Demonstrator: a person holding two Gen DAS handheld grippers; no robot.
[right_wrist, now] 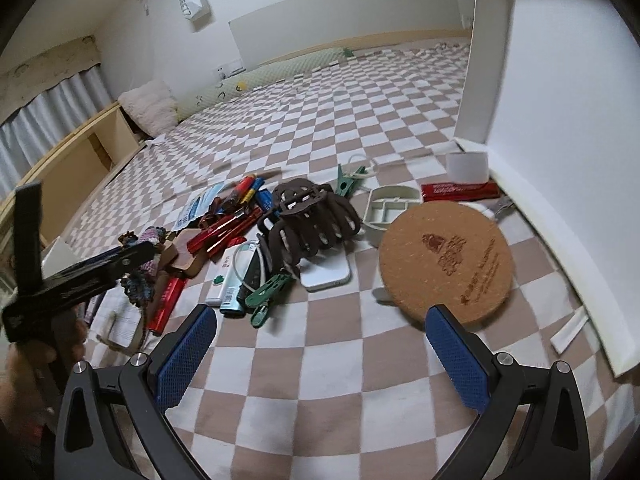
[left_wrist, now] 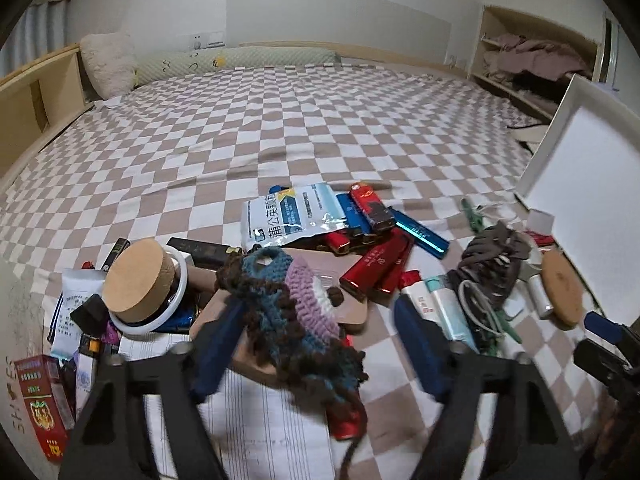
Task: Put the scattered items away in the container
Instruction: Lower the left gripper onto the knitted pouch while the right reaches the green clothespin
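**Clutter on the checked bed, both claws spread wide**

The landmark here is the brown hair clip [right_wrist: 310, 216], sitting mid-pile on the checked bedspread [right_wrist: 320, 360].

Far left of the clip lies a red carton [left_wrist: 42, 396], and beside it a cork-lidded jar [left_wrist: 140, 280] ringed by a white hoop, resting on papers and small packets. Next comes a crocheted piece [left_wrist: 288, 312] in blue, purple and brown yarn, lying over a tan wooden board [left_wrist: 348, 312]; it hangs between the fingers of the left claw [left_wrist: 316, 352], which stands released, its blue pads apart and not pressing the yarn. Whether the yarn touches the left pad cannot be told. Behind the yarn is a white foil pouch [left_wrist: 292, 212] with blue print, and a heap of red lighters [left_wrist: 376, 268] and blue ones spreads from there toward the clip.

Just in front of the clip lie a white tube [right_wrist: 230, 284], green clothes pegs [right_wrist: 268, 292] and a white device [right_wrist: 326, 272] partly under the clip. To the clip's right sits a small grey divided tray [right_wrist: 386, 206], then a round cork coaster [right_wrist: 446, 260], tilted, with its near edge over the right finger of the right claw [right_wrist: 320, 360]. That claw is also released and grasps nothing, checked cloth showing between its pads.

Rightmost stands the white container [right_wrist: 560, 120], its wall rising right of the coaster.
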